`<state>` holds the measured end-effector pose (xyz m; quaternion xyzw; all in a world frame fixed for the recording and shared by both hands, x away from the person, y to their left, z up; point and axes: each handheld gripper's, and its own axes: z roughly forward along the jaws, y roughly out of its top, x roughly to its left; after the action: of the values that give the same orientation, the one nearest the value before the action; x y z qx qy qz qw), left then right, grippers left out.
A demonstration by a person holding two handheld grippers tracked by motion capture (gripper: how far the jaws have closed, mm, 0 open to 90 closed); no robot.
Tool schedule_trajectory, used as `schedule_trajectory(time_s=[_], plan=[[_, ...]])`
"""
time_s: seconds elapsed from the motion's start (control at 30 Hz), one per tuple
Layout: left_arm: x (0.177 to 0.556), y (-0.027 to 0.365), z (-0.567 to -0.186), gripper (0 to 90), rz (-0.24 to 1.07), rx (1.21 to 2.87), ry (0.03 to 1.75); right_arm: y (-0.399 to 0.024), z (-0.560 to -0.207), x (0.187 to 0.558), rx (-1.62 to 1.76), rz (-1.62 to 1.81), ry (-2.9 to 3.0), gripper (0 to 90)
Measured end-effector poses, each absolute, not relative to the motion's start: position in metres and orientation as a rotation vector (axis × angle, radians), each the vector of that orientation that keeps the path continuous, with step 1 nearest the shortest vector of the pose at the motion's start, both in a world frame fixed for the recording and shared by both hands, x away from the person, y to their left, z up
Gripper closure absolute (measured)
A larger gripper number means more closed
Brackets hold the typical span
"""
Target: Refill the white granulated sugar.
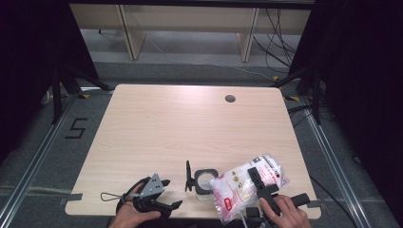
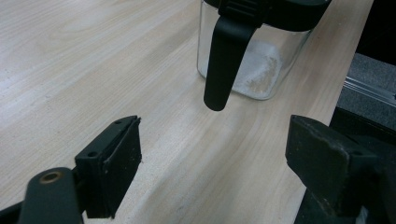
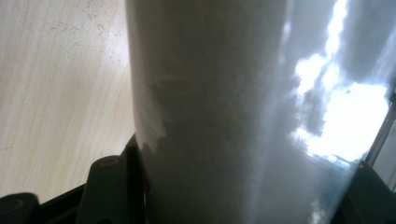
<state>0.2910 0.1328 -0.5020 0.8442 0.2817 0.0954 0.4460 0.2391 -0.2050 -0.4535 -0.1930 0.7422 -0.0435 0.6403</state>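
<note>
A clear jar (image 1: 205, 182) with a black rim stands near the table's front edge, and its black lid (image 1: 188, 175) is hinged open and upright at its left. In the left gripper view the jar (image 2: 261, 70) holds a little white powder, and a black latch (image 2: 224, 56) hangs down its side. My left gripper (image 1: 172, 193) (image 2: 215, 140) stands open just left of the jar, pointing at it, with nothing between its jaws. A plastic bag (image 1: 233, 190) (image 3: 224, 93) of white grains with red print is held tilted, right of the jar. My right gripper (image 1: 260, 183) (image 3: 238, 186) is shut on it.
The wooden table (image 1: 190, 123) has a round cable hole (image 1: 230, 98) at its far right. A thin wire loop (image 1: 108, 195) lies beside the left hand at the front edge. Dark frames and cables stand around the table on the grey floor.
</note>
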Motion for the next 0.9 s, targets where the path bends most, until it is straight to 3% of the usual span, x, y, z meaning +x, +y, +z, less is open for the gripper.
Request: schedule_trajectory(time_s=[0.9], plan=[[0.2917, 0.1349, -0.5011, 17.8, 0.252, 2.100, 0.700, -0.2062, -0.4491, 0.2396, -0.452, -0.136, 1.699, 42.2]])
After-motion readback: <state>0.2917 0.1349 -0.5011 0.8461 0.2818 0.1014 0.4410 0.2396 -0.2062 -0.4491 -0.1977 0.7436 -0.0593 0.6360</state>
